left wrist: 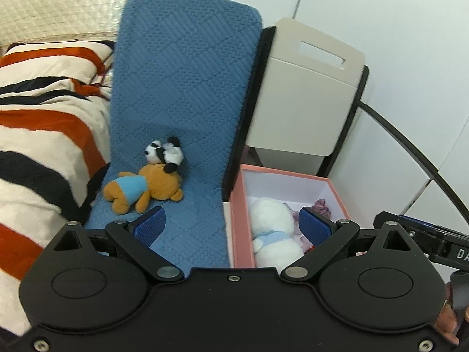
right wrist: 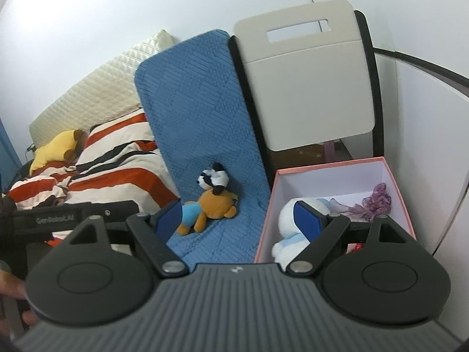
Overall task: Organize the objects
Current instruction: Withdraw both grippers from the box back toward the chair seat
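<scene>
An orange plush bear (left wrist: 146, 189) in a light-blue shirt lies on the blue quilted chair seat (left wrist: 187, 226), with a small panda plush (left wrist: 165, 154) resting on it. Both show in the right wrist view, bear (right wrist: 208, 208) and panda (right wrist: 214, 180). A pink box (left wrist: 241, 214) beside the chair holds a white plush (left wrist: 272, 226) and a purple fabric piece (left wrist: 322, 206); the box (right wrist: 263, 228) and white plush (right wrist: 293, 223) also show on the right. My left gripper (left wrist: 231, 226) is open and empty above the chair and box edge. My right gripper (right wrist: 239, 220) is open and empty.
A bed with a striped orange, black and cream blanket (left wrist: 44, 135) lies to the left. A yellow plush (right wrist: 57, 151) rests on the bed. A beige chair back (left wrist: 307, 99) stands behind the box. White cabinet doors (left wrist: 395, 29) are to the right.
</scene>
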A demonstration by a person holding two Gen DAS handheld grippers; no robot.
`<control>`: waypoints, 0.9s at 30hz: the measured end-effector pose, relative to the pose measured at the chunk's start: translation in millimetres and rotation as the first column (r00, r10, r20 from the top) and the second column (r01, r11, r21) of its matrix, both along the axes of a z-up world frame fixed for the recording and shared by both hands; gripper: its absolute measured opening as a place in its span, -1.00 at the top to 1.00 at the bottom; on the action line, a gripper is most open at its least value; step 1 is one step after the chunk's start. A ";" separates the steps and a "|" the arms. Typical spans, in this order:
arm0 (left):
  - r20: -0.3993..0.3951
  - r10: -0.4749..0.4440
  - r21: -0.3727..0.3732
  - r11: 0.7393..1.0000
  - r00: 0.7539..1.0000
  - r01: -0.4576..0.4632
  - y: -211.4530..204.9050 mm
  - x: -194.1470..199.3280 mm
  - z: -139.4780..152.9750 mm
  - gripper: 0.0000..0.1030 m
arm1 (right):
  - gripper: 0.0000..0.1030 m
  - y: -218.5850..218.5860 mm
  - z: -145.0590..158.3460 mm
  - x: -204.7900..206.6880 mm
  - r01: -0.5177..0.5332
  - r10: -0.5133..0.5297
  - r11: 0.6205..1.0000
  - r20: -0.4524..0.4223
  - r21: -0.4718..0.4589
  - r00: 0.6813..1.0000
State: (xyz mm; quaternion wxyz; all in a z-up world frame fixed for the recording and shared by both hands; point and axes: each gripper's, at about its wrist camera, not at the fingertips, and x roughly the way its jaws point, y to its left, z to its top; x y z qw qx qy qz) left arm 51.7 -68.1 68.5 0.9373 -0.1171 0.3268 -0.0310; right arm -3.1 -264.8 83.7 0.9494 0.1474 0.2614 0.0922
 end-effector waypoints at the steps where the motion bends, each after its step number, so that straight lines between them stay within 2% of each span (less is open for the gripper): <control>1: 0.004 0.011 -0.003 1.000 1.000 -0.011 5.6 -5.0 -0.1 -0.89 | -0.64 4.2 0.3 -2.5 -0.002 0.002 1.000 -0.004 0.006 1.000; 6: -0.002 0.067 -0.024 0.997 0.998 -0.067 30.9 -23.2 -4.9 -0.89 | -0.64 30.1 -1.8 -10.7 -0.057 0.057 0.998 -0.006 -0.009 0.998; 15: 0.003 0.093 -0.019 0.996 0.996 -0.093 51.3 -47.0 -13.3 -0.89 | -0.64 60.5 -17.0 -8.5 -0.105 0.105 0.994 -0.020 -0.006 0.994; 27: 0.013 0.110 -0.034 0.993 0.994 -0.110 57.8 -45.2 -16.9 -0.89 | -0.64 71.9 -20.3 -1.6 -0.137 0.137 0.990 -0.009 -0.021 0.991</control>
